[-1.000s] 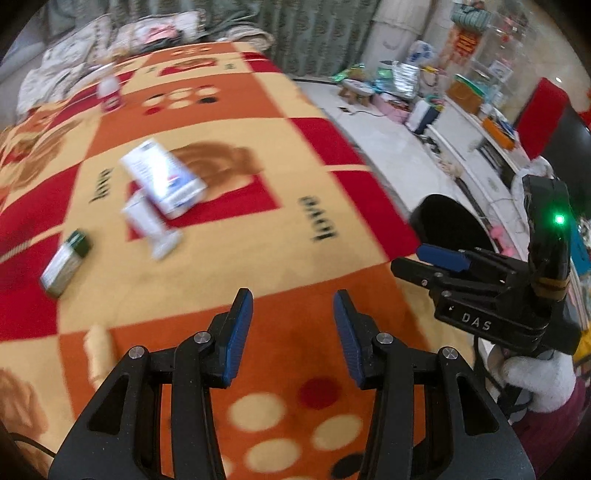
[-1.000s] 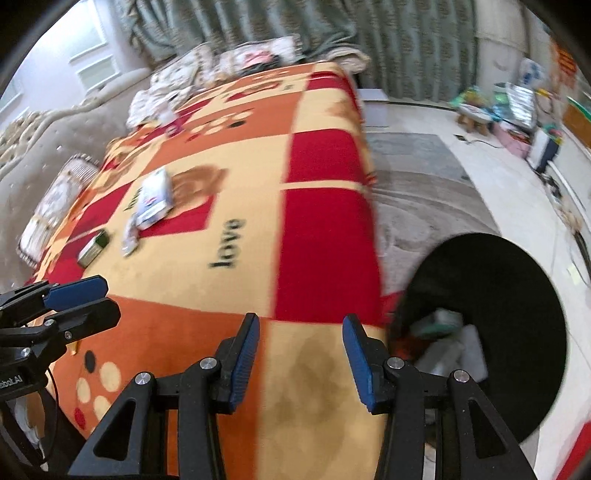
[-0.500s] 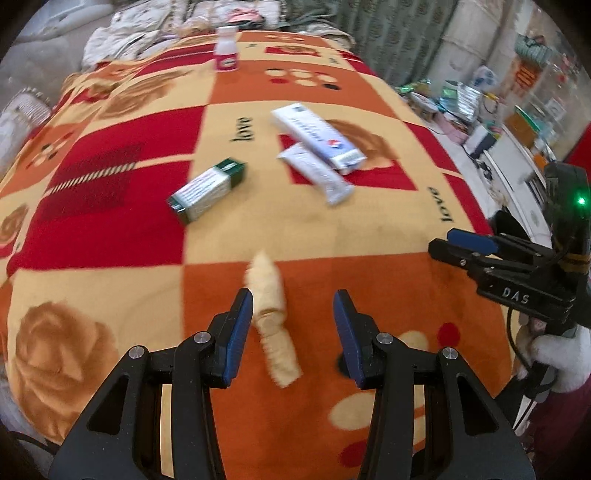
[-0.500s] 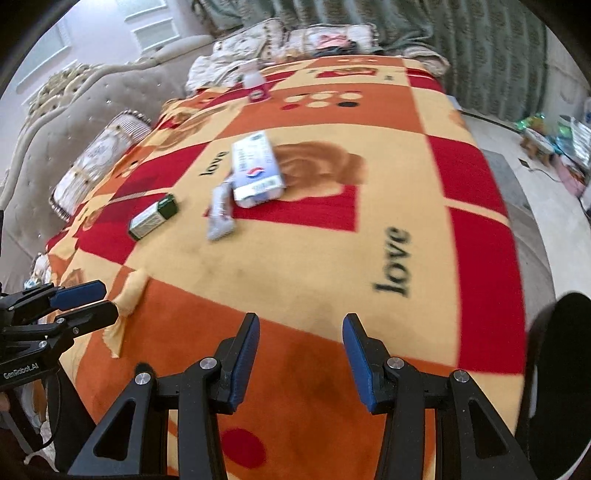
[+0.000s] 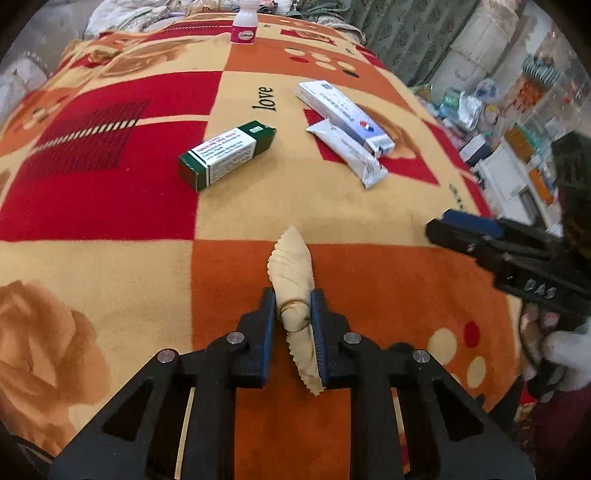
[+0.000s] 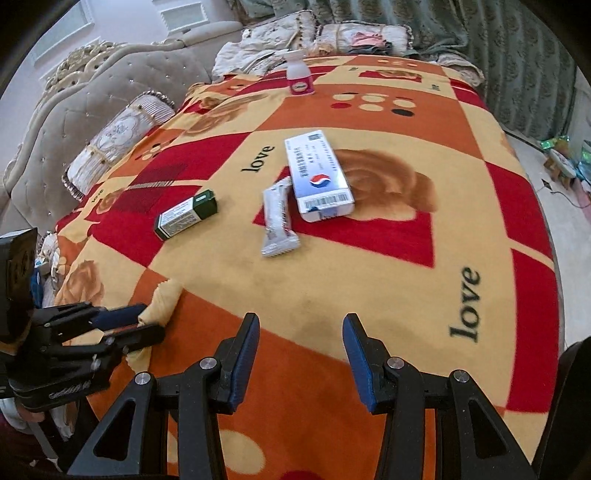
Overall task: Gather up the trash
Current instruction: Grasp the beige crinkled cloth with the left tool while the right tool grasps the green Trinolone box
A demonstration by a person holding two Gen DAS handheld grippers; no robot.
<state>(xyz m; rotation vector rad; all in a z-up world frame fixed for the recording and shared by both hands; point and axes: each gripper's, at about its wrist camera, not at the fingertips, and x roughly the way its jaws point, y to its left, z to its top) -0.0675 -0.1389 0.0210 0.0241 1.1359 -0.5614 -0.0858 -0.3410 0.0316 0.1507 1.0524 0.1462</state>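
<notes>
Jaws of the left gripper (image 5: 293, 308), which stood apart around the yellow twisted wrapper (image 5: 293, 273) half a second ago, are now clenched on its knotted middle; the wrapper lies on the orange square of the fleece blanket (image 5: 110, 258), its zigzag-cut ends sticking out before and behind the pads. Since one second ago both views have swung from the floor side onto the bed. The black bin seen then at the right is only a dark edge in the right wrist view now, so its contents cannot be told.

The right gripper (image 6: 301, 349) hovers over the blanket with its jaws released, nothing between them.

Further up the soft, patchwork blanket lie a green and white carton (image 5: 227, 155), a crinkled silver sachet (image 5: 347, 149) and, touching it, a long flat white and blue box (image 5: 343, 110). A small white bottle with a pink label (image 5: 243, 26) stands upright near the pillows.
</notes>
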